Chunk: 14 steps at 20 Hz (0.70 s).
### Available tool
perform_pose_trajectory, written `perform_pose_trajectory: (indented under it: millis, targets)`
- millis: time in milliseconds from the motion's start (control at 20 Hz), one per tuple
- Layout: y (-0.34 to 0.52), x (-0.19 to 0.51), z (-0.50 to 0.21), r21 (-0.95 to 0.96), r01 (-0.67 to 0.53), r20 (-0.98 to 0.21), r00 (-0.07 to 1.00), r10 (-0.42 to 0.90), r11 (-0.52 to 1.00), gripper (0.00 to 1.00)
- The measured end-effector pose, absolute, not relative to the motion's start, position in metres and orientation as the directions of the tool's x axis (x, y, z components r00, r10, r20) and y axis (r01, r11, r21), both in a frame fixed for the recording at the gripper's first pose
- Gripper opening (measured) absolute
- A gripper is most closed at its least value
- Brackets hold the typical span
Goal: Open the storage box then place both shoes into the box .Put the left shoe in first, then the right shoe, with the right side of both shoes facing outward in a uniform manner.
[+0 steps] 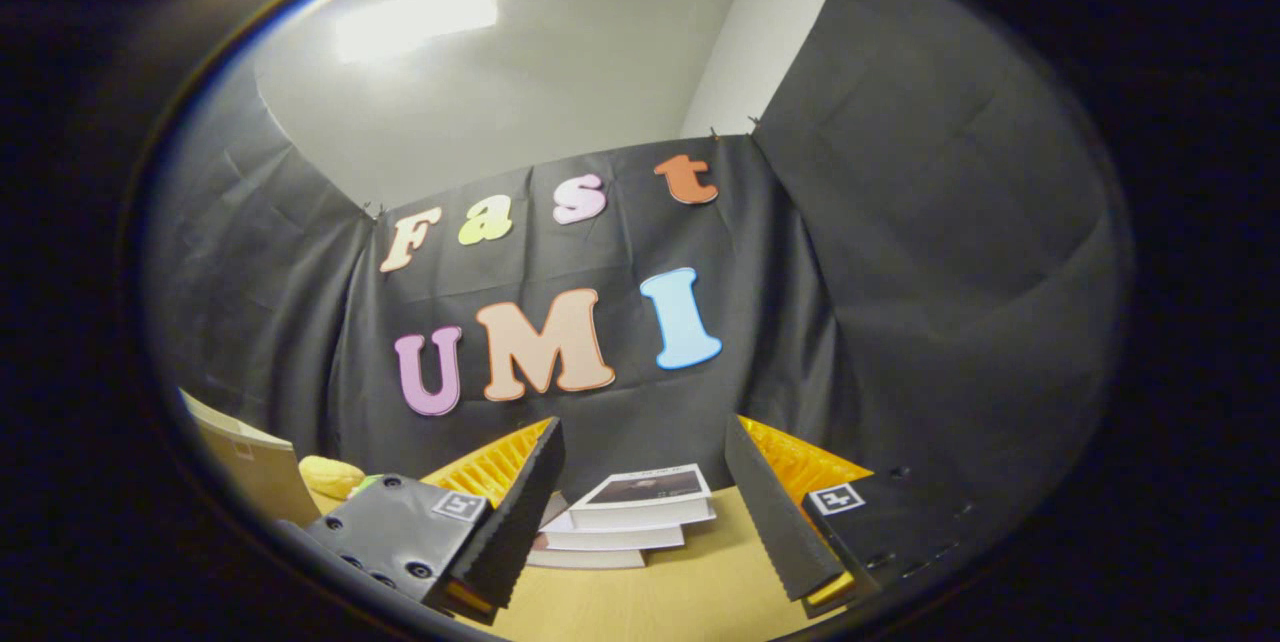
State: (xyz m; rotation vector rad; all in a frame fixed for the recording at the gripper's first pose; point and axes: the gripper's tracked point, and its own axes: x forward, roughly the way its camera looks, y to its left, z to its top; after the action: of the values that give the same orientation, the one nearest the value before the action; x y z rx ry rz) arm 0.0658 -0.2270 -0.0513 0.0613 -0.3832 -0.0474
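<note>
My gripper is open, its two fingers spread wide with nothing between them. It is tilted upward, facing the booth's back wall and the ceiling. Beyond the fingers, on the wooden table, lies a short stack of books.
A pale box or board stands left of the left finger, with a yellow soft object beside it. The black cloth wall closes the table off close behind the books and on both sides.
</note>
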Motion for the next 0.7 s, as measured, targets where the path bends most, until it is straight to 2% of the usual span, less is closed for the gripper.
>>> perform_pose_trajectory:
  millis: [450,550,700]
  targets:
    - [-0.212,0.061,-0.045,0.153,-0.003,0.361,0.931,-0.053,0.988,1.0]
    - [-0.199,0.058,-0.05,0.181,-0.008,0.31,0.95,-0.049,0.984,1.0]
    - [-0.183,0.051,-0.066,0.204,0.008,0.155,0.987,-0.041,0.979,1.0]
